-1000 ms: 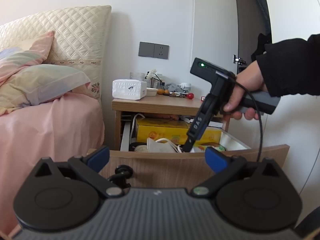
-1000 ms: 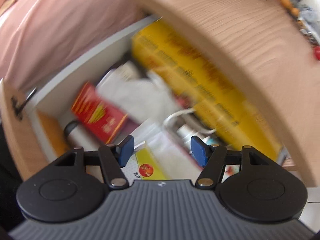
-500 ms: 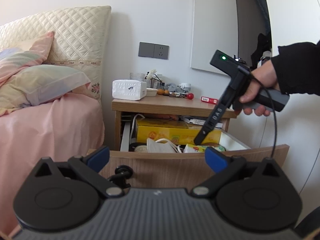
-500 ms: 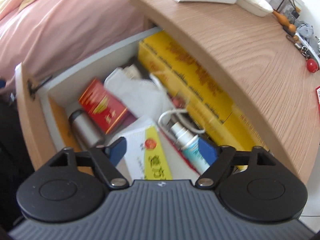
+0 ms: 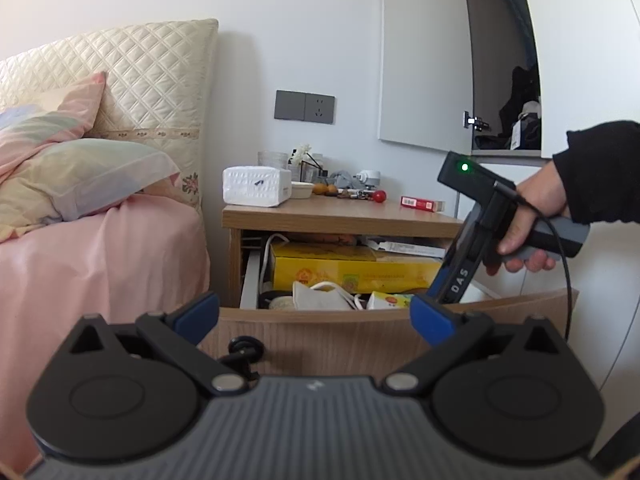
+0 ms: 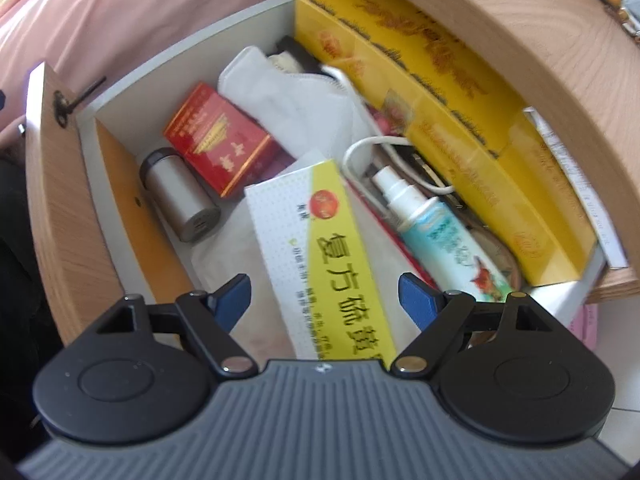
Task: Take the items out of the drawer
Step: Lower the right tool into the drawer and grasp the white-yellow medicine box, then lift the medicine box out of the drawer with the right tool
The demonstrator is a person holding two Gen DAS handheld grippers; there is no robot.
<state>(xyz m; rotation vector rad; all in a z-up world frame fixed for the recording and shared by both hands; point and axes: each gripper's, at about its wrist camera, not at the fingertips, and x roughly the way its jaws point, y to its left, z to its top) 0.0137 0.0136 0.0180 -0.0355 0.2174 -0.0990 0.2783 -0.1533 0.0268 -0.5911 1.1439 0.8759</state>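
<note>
2 grippers stood open and empty: left gripper (image 5: 315, 312) outside the drawer (image 6: 60, 168), right gripper (image 6: 324, 300) above the white-and-yellow cardboard box (image 6: 320, 248) inside. Probably light, stiff; best pinched across its long sides.

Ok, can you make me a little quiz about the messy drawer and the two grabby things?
1. True or false: the right gripper is open above the white and yellow cardboard box.
2. What lies beside the red cardboard packet, near the drawer's wooden front panel? A) a silver metal cylinder B) a green apple C) a blue cup
3. Fill in: the white plastic spray bottle lies next to the long ____ box.

Key
1. True.
2. A, the silver metal cylinder.
3. Yellow, the long yellow box.
</note>
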